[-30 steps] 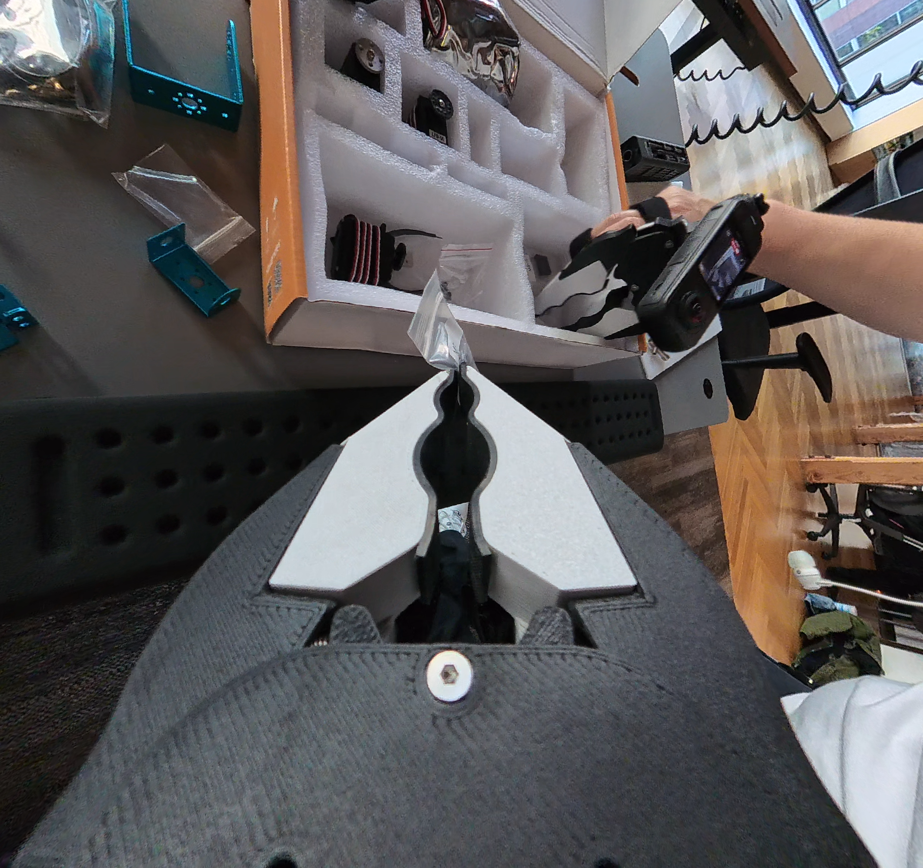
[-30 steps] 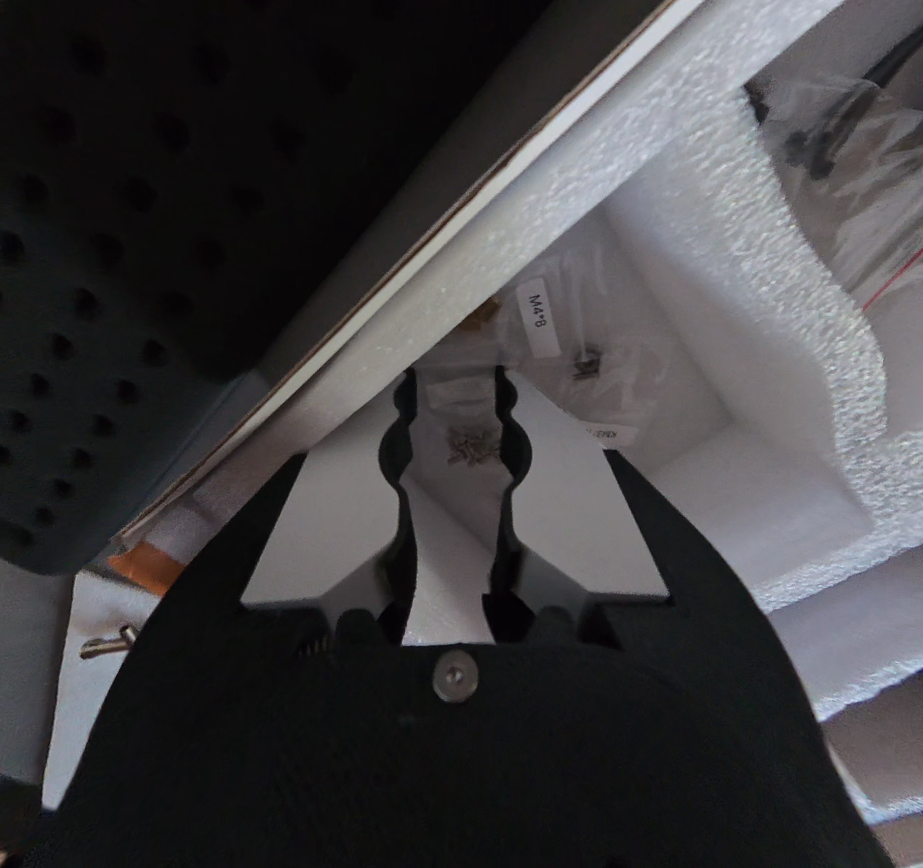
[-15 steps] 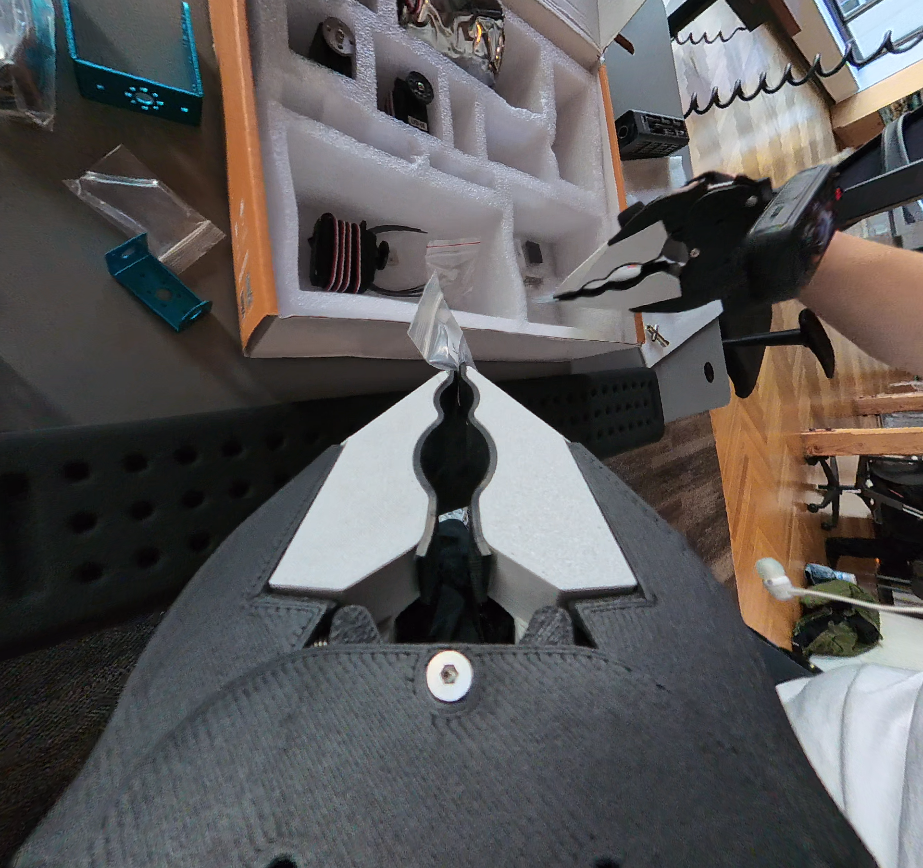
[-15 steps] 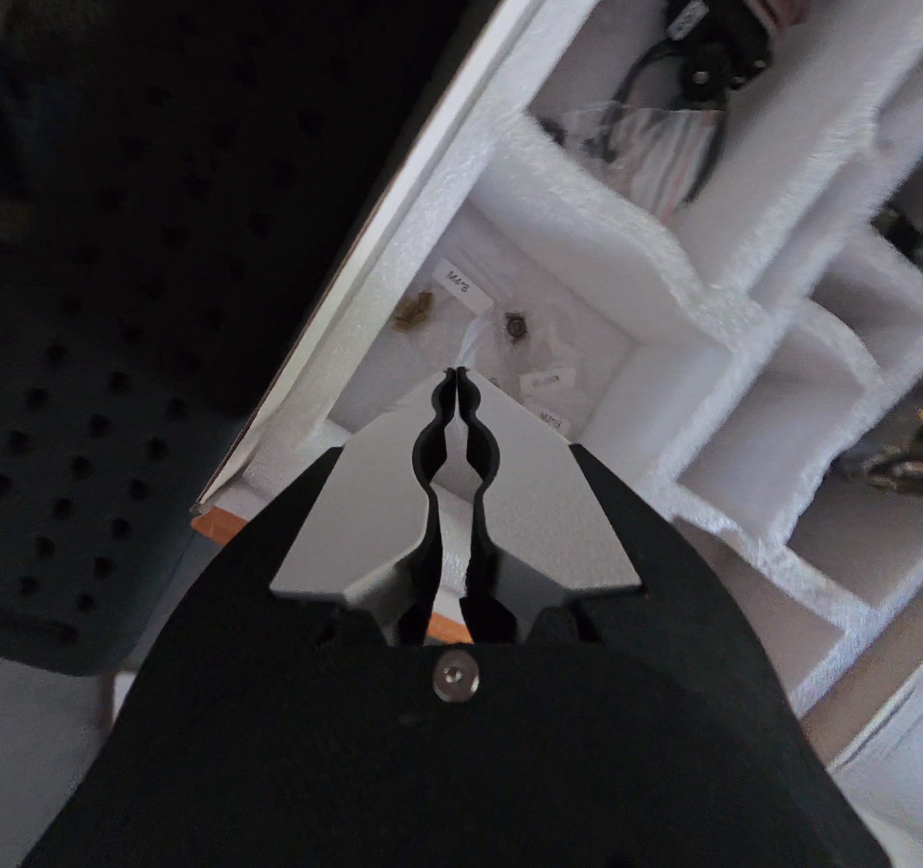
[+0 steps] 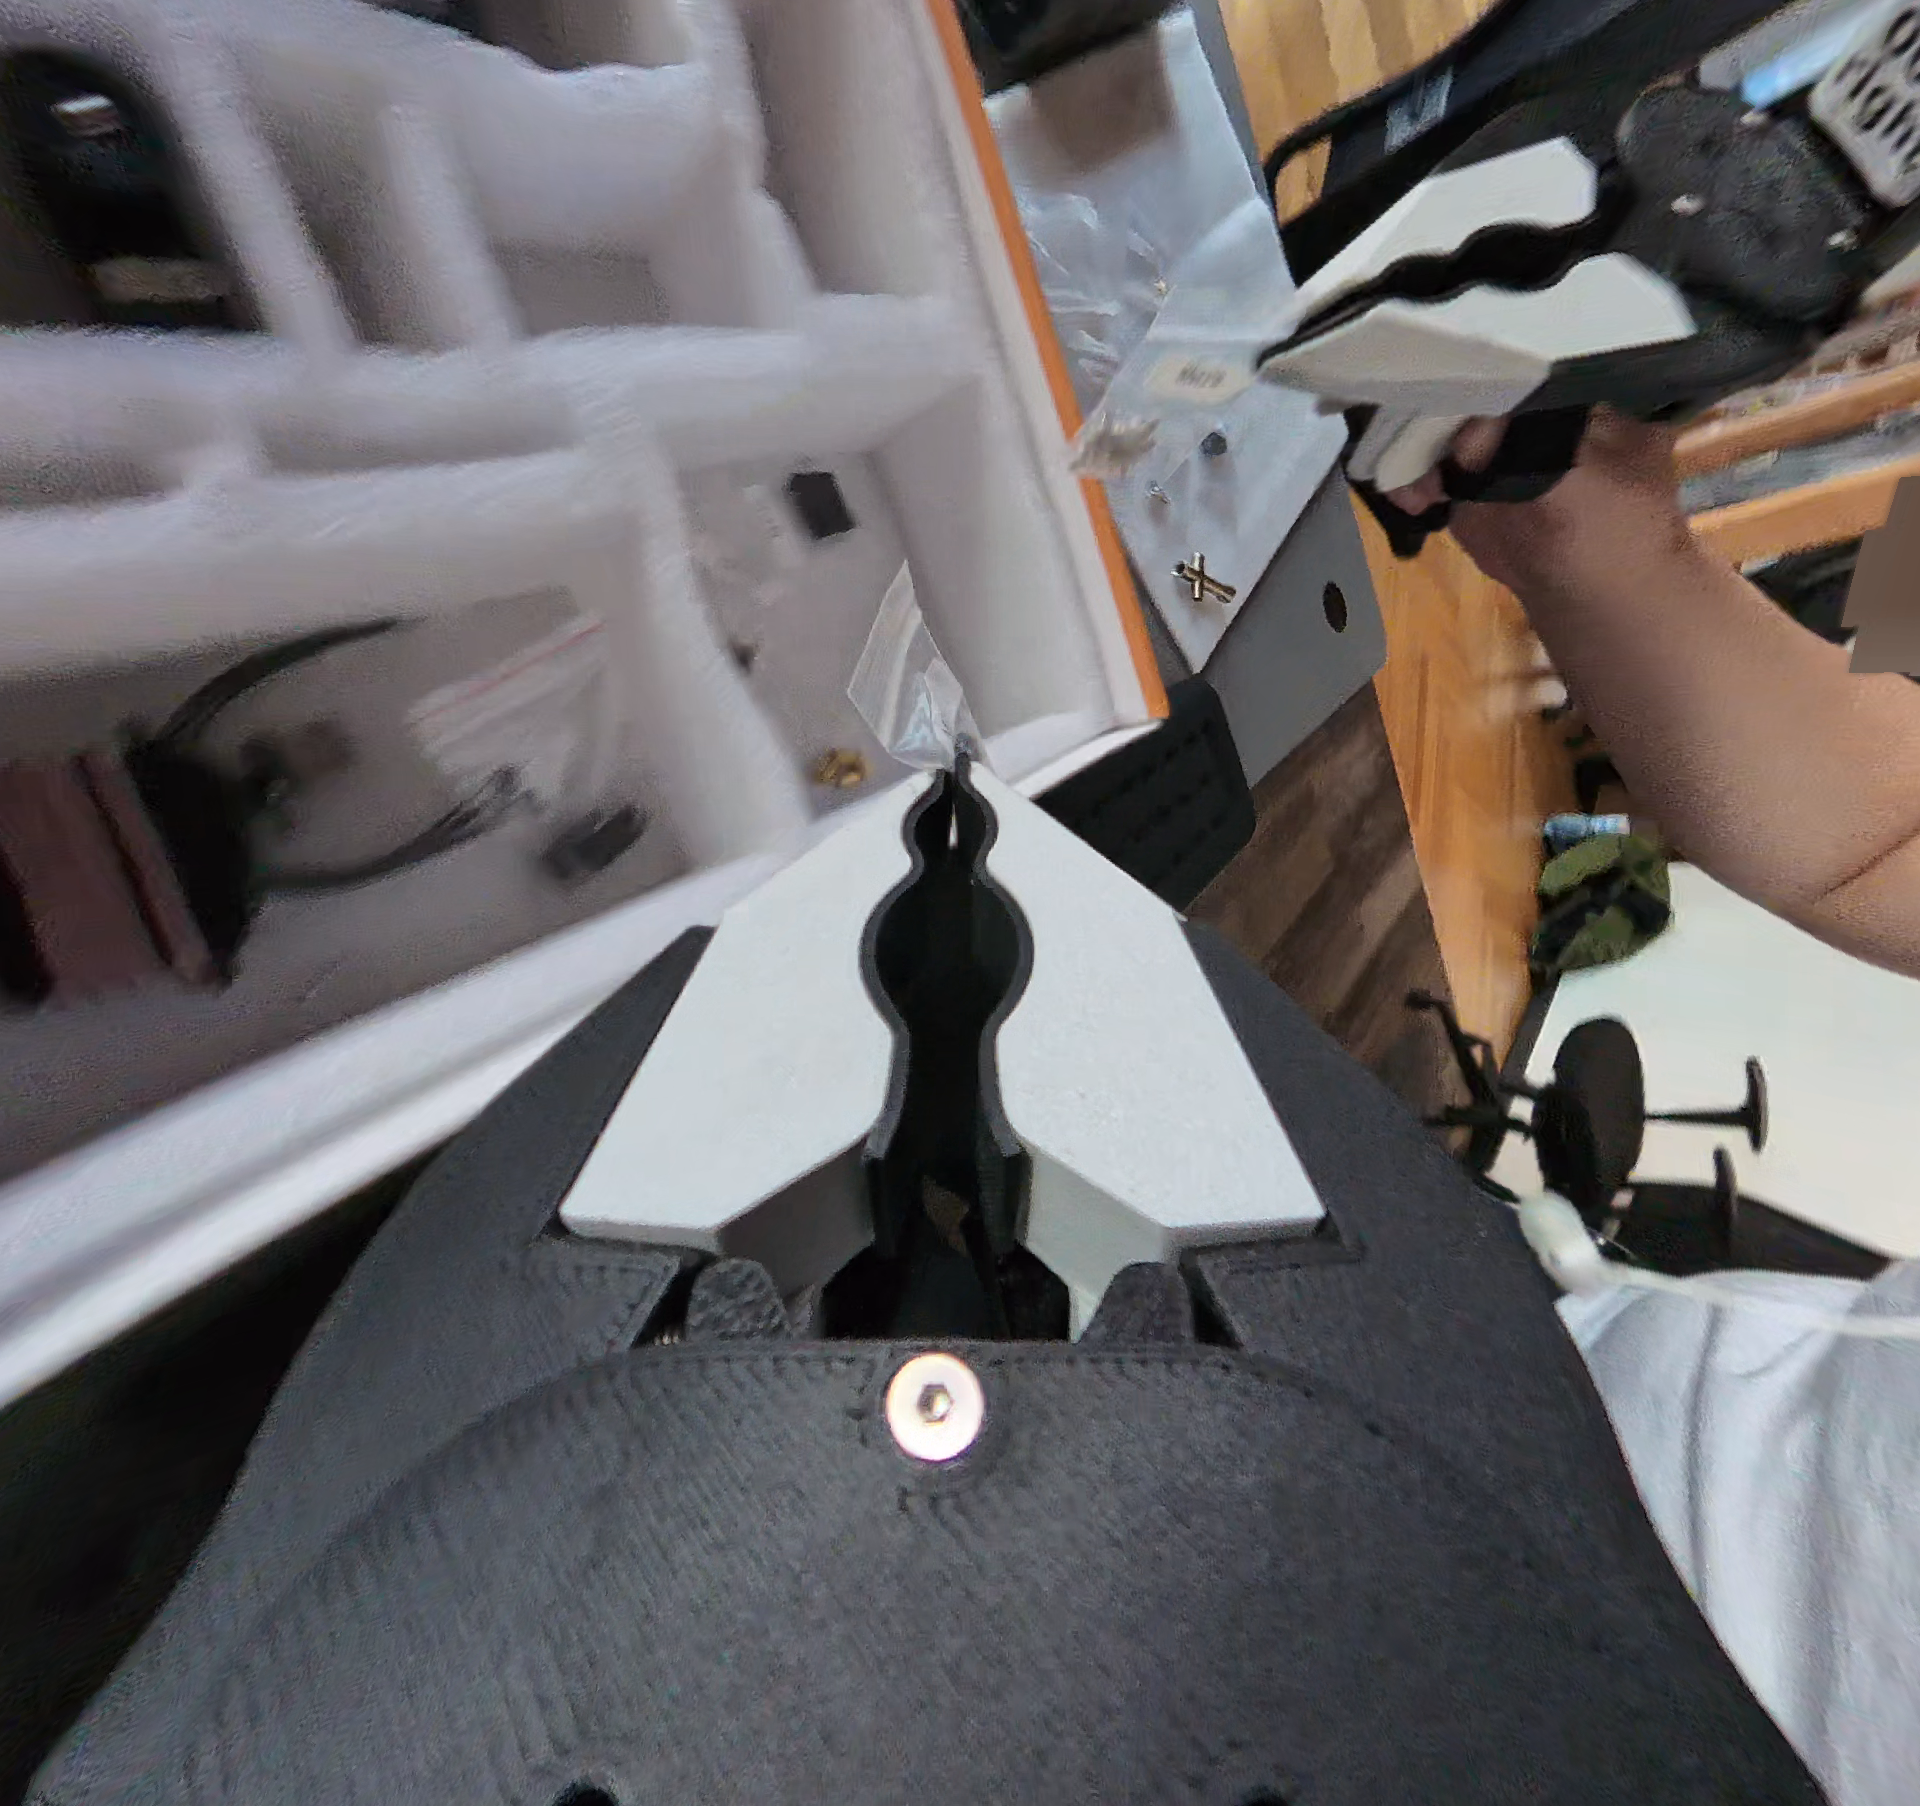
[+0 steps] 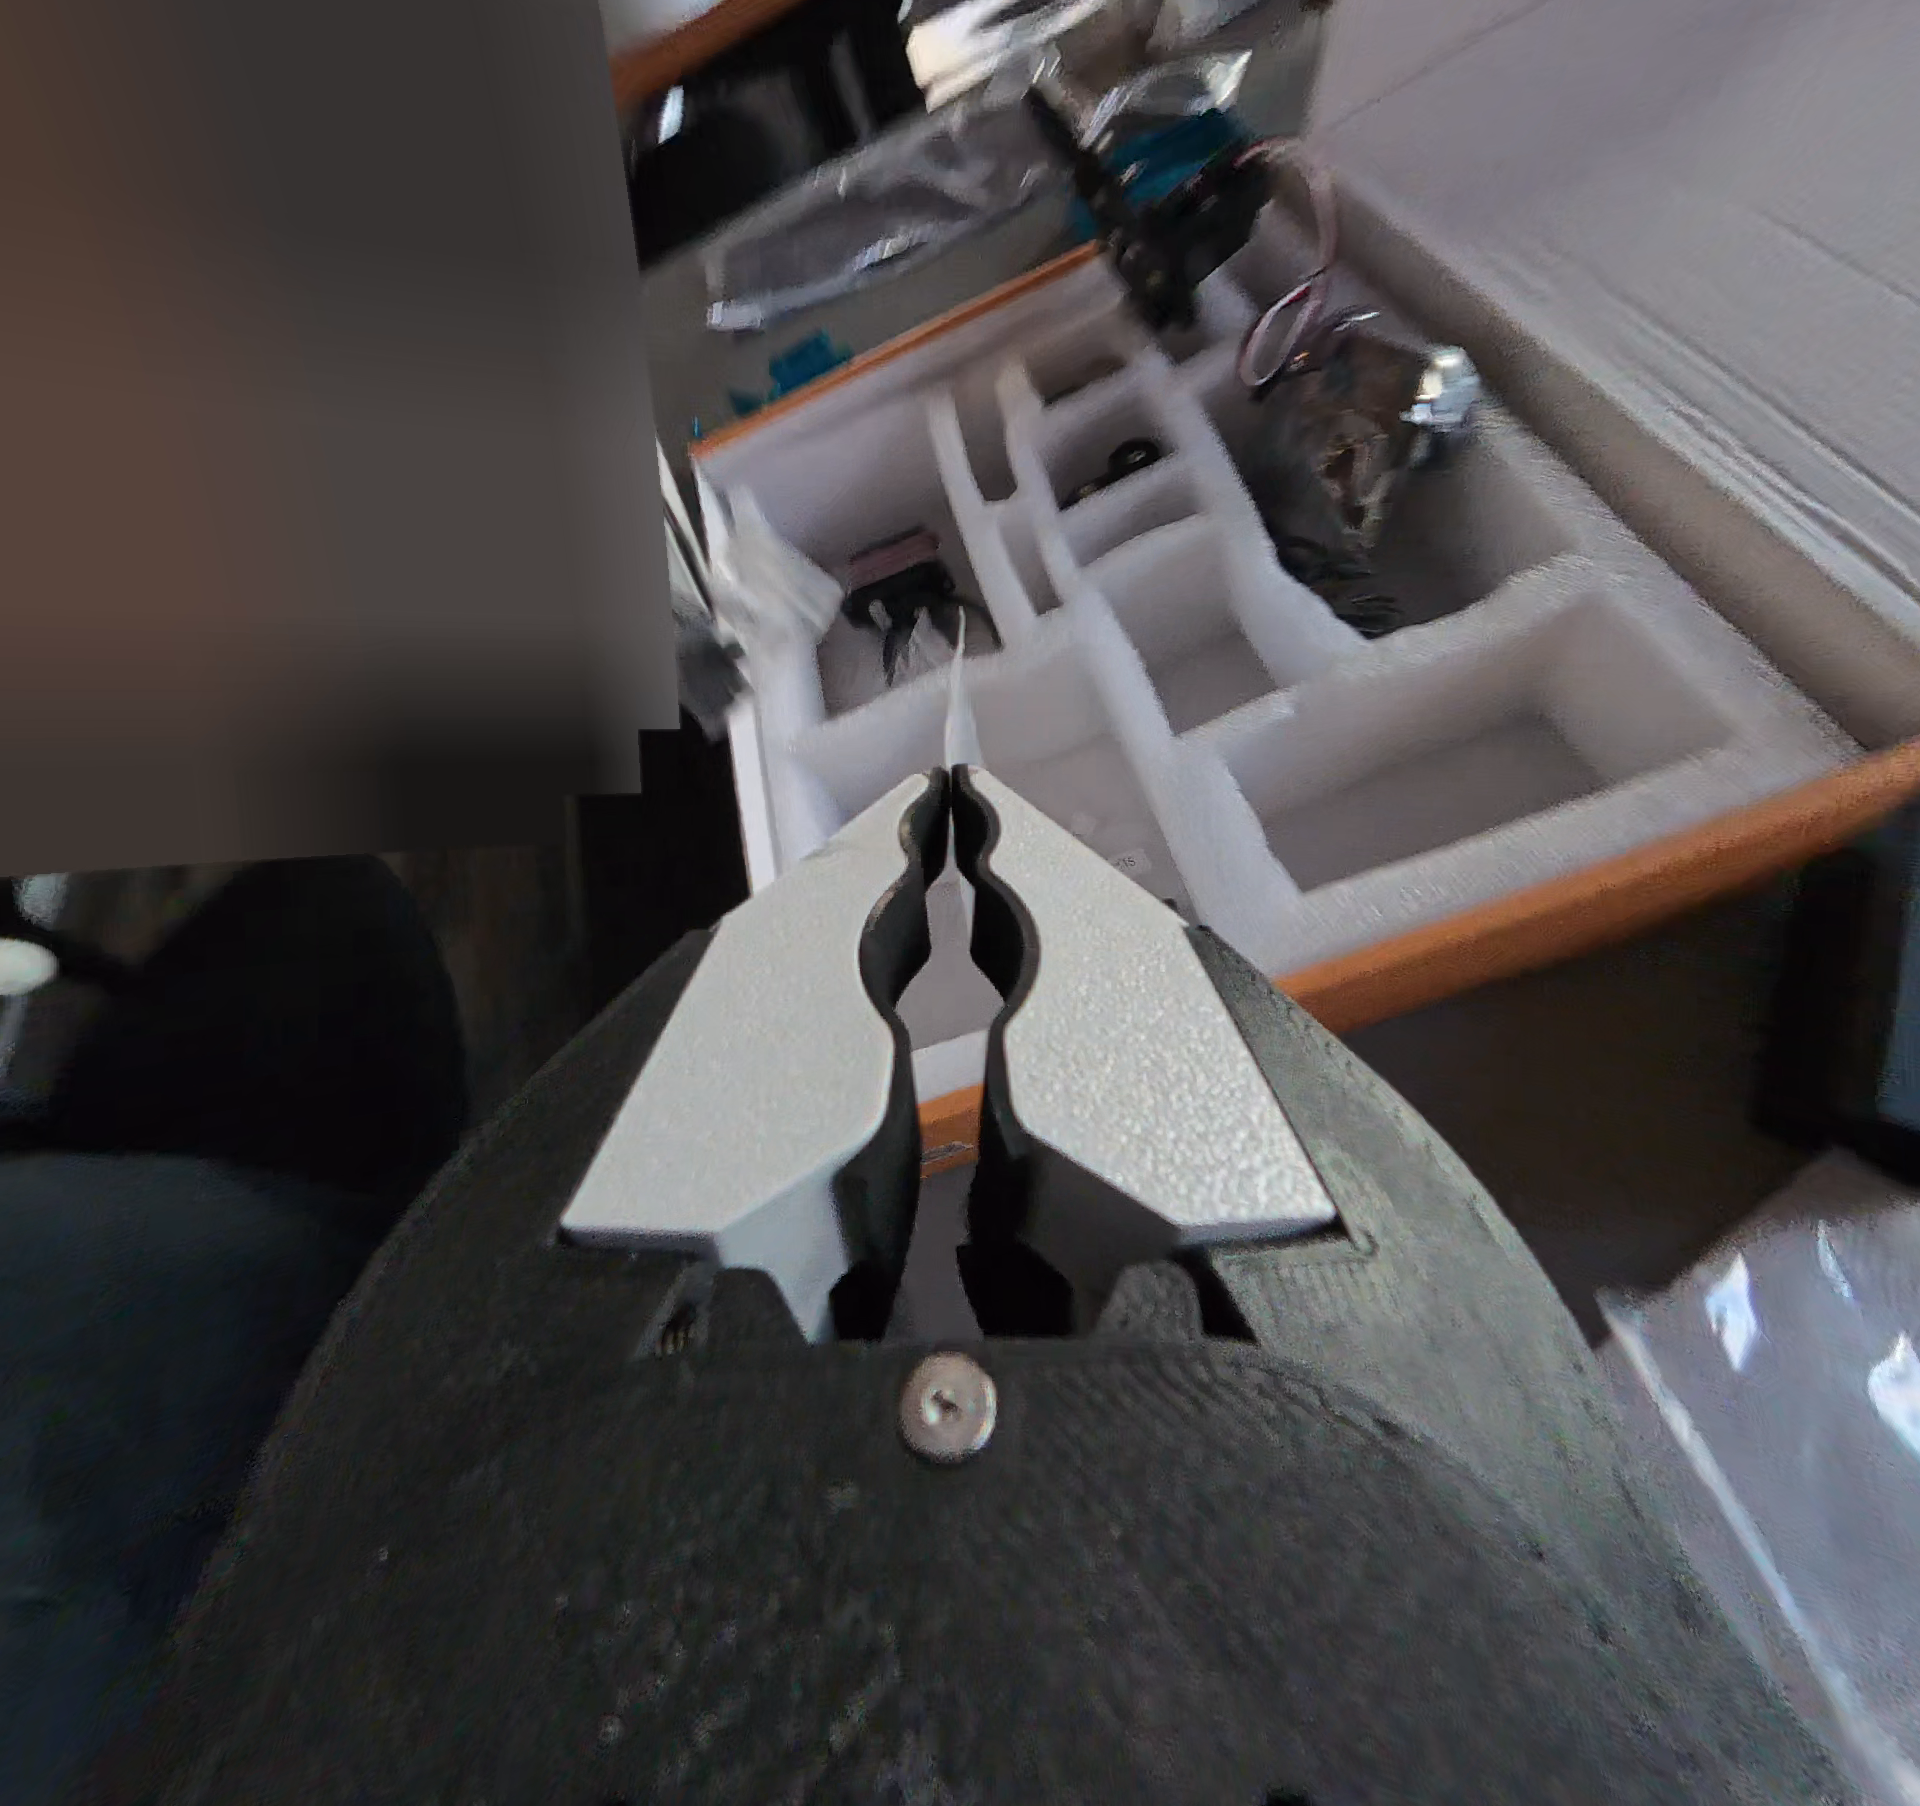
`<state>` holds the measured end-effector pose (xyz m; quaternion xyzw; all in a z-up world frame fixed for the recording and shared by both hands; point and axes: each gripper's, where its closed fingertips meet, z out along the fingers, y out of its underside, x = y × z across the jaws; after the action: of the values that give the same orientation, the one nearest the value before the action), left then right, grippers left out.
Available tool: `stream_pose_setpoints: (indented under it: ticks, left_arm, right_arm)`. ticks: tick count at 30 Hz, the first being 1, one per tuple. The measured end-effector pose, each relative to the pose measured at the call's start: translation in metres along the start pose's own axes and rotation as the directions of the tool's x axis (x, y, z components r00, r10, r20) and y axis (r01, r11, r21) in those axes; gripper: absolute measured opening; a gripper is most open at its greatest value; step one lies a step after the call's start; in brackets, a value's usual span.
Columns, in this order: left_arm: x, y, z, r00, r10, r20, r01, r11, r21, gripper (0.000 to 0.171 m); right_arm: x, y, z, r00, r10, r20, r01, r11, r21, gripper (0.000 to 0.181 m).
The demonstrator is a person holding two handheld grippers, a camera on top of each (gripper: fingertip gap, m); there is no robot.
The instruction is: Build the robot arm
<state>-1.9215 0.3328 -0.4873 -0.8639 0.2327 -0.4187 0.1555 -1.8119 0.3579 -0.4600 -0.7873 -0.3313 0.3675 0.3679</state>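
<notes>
My left gripper [image 5: 956,780] is shut on the corner of a small clear plastic bag [image 5: 912,681], held over the near right corner of an open orange-edged box [image 5: 1023,302] with white foam compartments [image 5: 623,364]. My right gripper [image 6: 953,777] is shut on a thin clear bag seen edge-on [image 6: 958,702], above the box's foam compartments [image 6: 1455,748]. In the left wrist view the right gripper [image 5: 1273,354] holds this labelled clear bag of small screws [image 5: 1174,374] in the air, to the right of the box.
Servos with cables [image 5: 208,800] and a silver bag [image 6: 1351,447] lie in the foam compartments. A small metal cross part [image 5: 1203,580] lies on the grey table corner [image 5: 1299,634]. Blue brackets [image 6: 800,364] lie beyond the box. A chair base [image 5: 1590,1112] stands on the floor. The tips of one gripper are about 12 centimeters away from the tips of the other.
My right gripper shut on a bag of screws in a foam compartment and lifted it out to the right of the box. My left gripper moved closer to the box, still holding its bag.
</notes>
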Motion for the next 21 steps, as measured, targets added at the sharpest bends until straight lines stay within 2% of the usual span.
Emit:
stream_pose_setpoints:
  ticks: [3, 7, 12, 13, 14, 15, 18, 20, 21]
  left_arm:
    - [0.011, -0.009, 0.047, 0.999, 0.04, -0.006, -0.04, 0.995, -0.089, 0.0]
    - [0.003, -0.001, 0.101, 0.994, 0.088, 0.062, -0.069, 0.966, -0.25, 0.0]
    - [-0.016, 0.025, 0.137, 0.986, 0.049, 0.156, 0.023, 0.904, -0.428, 0.0]
    - [-0.02, 0.026, 0.138, 0.983, 0.045, 0.179, 0.038, 0.899, -0.436, 0.007]
    - [-0.022, 0.024, 0.137, 0.978, 0.048, 0.202, 0.044, 0.902, -0.43, 0.018]
    - [-0.02, 0.02, 0.134, 0.975, 0.054, 0.217, 0.042, 0.908, -0.417, 0.021]
    - [0.003, 0.002, 0.114, 0.971, 0.07, 0.227, 0.016, 0.934, -0.357, 0.02]
    - [0.043, -0.025, 0.107, 0.986, 0.104, 0.128, -0.069, 0.965, -0.255, 0.015]
    - [0.073, -0.043, 0.107, 0.991, 0.131, 0.022, -0.126, 0.977, -0.171, 0.014]
  right_arm:
    - [0.013, -0.004, -0.041, 0.993, 0.1, -0.062, -0.093, 0.99, 0.109, 0.0]
    - [0.023, 0.007, -0.084, 0.977, 0.18, -0.117, -0.157, 0.971, 0.181, 0.0]
    - [0.023, 0.023, -0.115, 0.962, 0.258, -0.09, -0.234, 0.948, 0.218, 0.0]
    - [0.023, 0.026, -0.12, 0.957, 0.279, -0.076, -0.255, 0.939, 0.231, 0.0]
    - [0.023, 0.028, -0.126, 0.951, 0.305, -0.059, -0.282, 0.928, 0.244, 0.0]
    - [0.023, 0.031, -0.131, 0.941, 0.335, -0.039, -0.315, 0.914, 0.255, 0.0]
    - [0.022, 0.034, -0.151, 0.912, 0.41, 0.018, -0.398, 0.87, 0.292, 0.0]
    - [0.018, 0.031, -0.164, 0.904, 0.425, 0.033, -0.413, 0.853, 0.318, 0.0]
    - [0.013, 0.027, -0.17, 0.906, 0.422, 0.036, -0.41, 0.852, 0.325, 0.0]
